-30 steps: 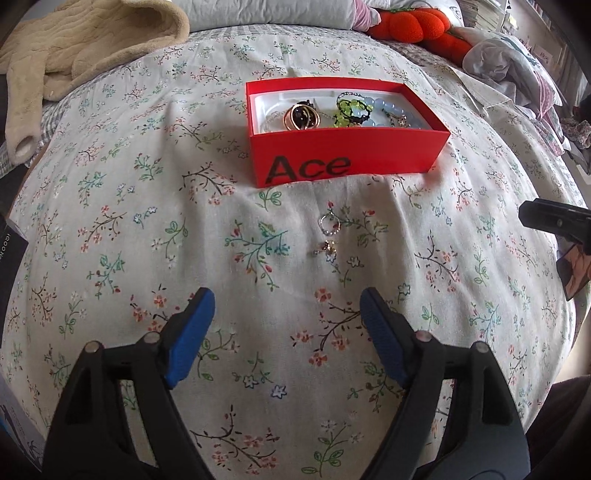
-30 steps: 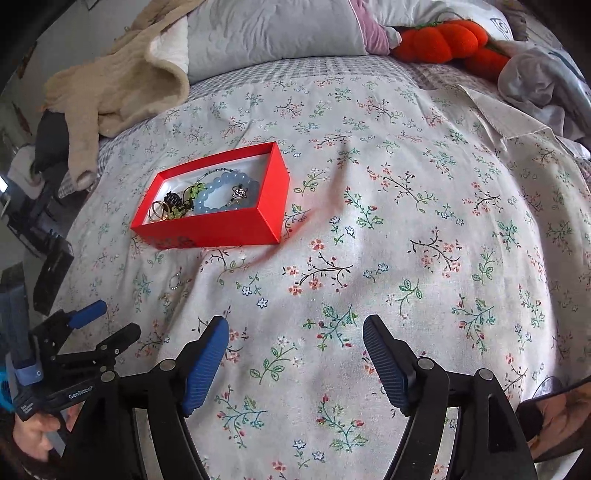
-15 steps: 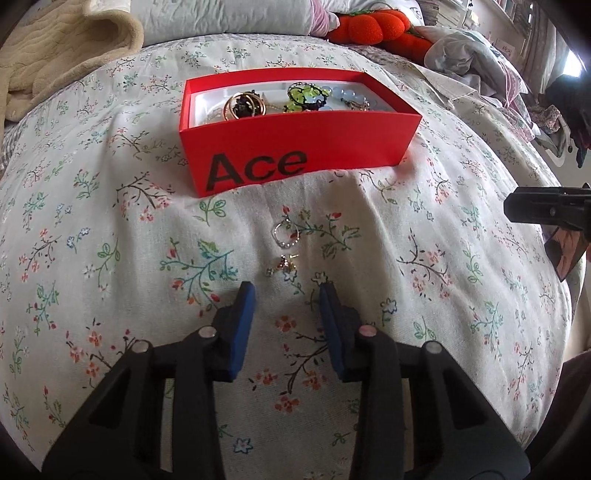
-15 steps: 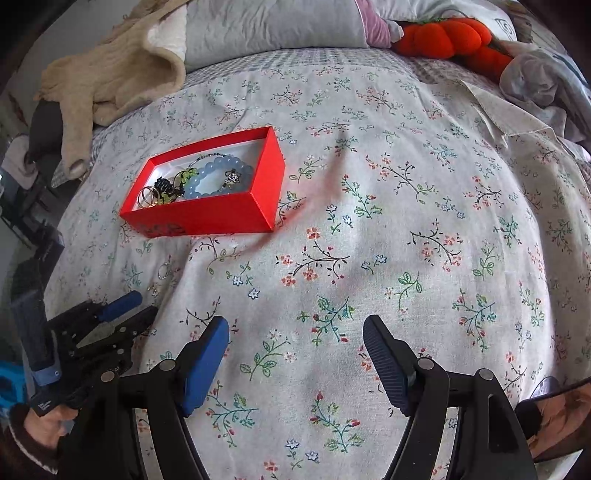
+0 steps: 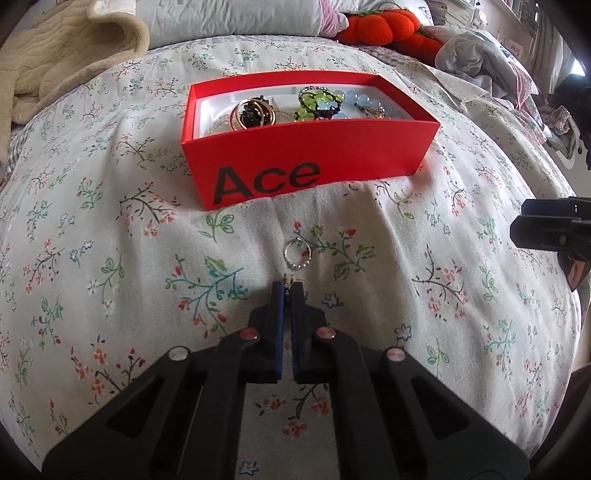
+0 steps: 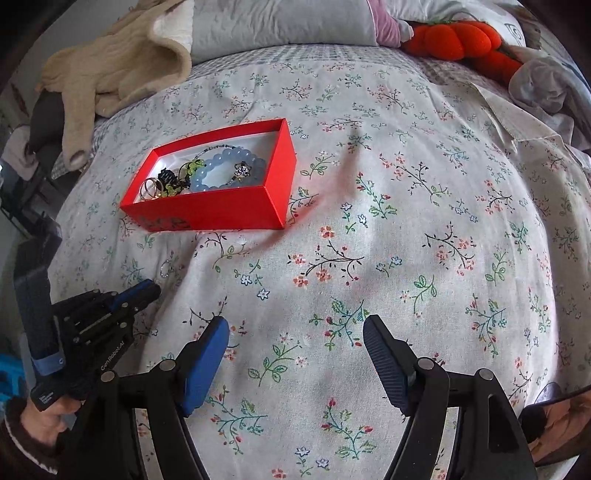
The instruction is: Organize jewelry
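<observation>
A red "Ace" box (image 5: 314,162) (image 6: 221,210) sits on the floral bedspread and holds gold rings (image 5: 251,112), a green bead piece (image 5: 314,101) and a pale blue bead bracelet (image 6: 225,170). A silver beaded ring (image 5: 297,253) (image 6: 166,267) lies on the sheet in front of the box. My left gripper (image 5: 287,286) (image 6: 153,290) is shut on a small gold earring (image 5: 288,277), just short of the silver ring; only a bit of the earring shows between the tips. My right gripper (image 6: 295,332) is open and empty above bare sheet to the right.
A cream knitted blanket (image 5: 55,55) lies at the back left, a grey pillow (image 6: 280,26) and an orange plush pumpkin (image 6: 458,38) at the back. Crumpled clothes (image 5: 480,48) lie at the back right. The floral sheet (image 6: 424,221) spreads right of the box.
My left gripper moved forward and closed from wide open onto the small gold earring on the sheet. The right gripper stayed open and shifted only slightly.
</observation>
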